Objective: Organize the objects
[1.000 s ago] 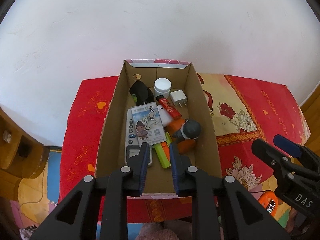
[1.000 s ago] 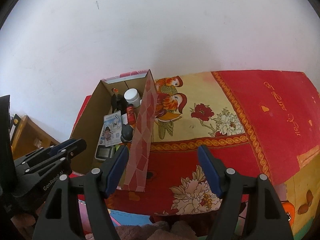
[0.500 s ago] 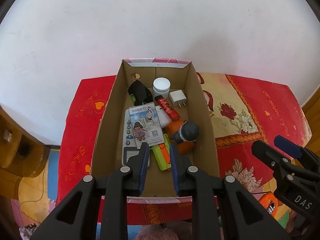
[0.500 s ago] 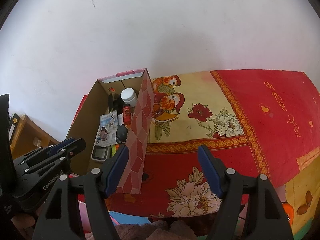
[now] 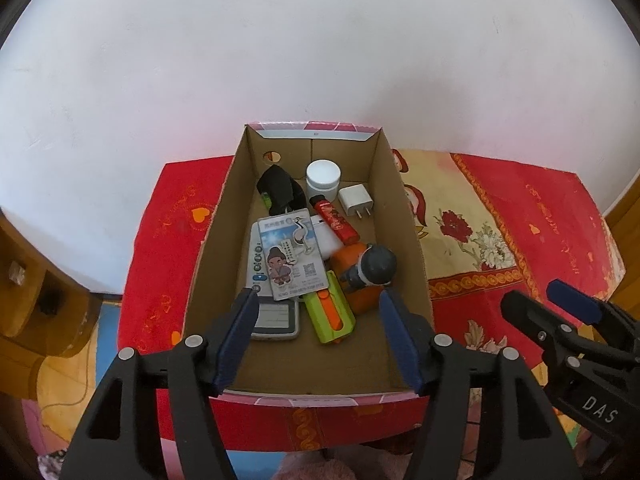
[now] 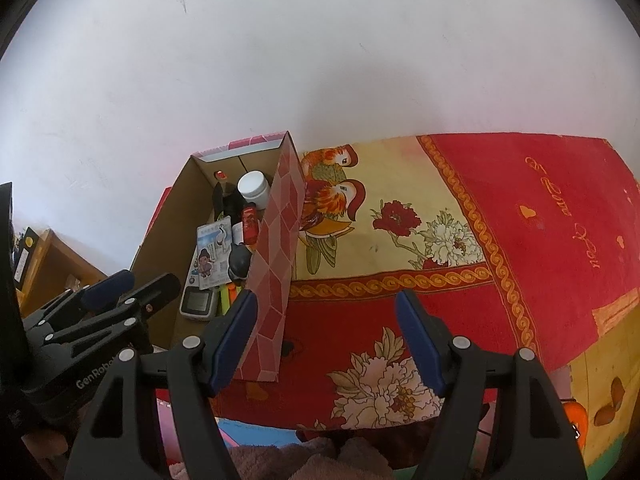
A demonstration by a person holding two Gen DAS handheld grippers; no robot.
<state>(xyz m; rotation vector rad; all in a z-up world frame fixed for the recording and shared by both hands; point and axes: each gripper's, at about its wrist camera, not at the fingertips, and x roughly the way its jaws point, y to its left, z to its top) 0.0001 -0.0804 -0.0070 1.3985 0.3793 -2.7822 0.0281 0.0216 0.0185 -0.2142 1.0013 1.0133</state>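
Observation:
An open cardboard box [image 5: 212,272] stands on the red flowered cloth [image 6: 440,220]. It holds a white jar [image 5: 323,176], a white charger [image 5: 356,200], a red tube [image 5: 334,222], a printed card [image 5: 290,252], a grey device [image 5: 276,316], a green and orange cutter [image 5: 330,314], an orange figure with a grey cap [image 5: 372,272] and a black item [image 5: 280,192]. My left gripper [image 5: 316,336] hangs above the box's near end. Its jaws are opening and the pads press on nothing. My right gripper [image 6: 326,332] stands open over the cloth, just right of the box's patterned wall [image 6: 280,248].
The box's far end stands close to a white wall. Wooden furniture [image 5: 36,280] stands lower at the left, past the table's edge. An orange object [image 6: 576,412] shows at the bottom right, below the cloth's near edge. In the left wrist view the right gripper [image 5: 536,300] shows at the right.
My left gripper's jaws went from nearly shut to wide apart. The box sits slightly farther left than before. The right gripper stays open as it was.

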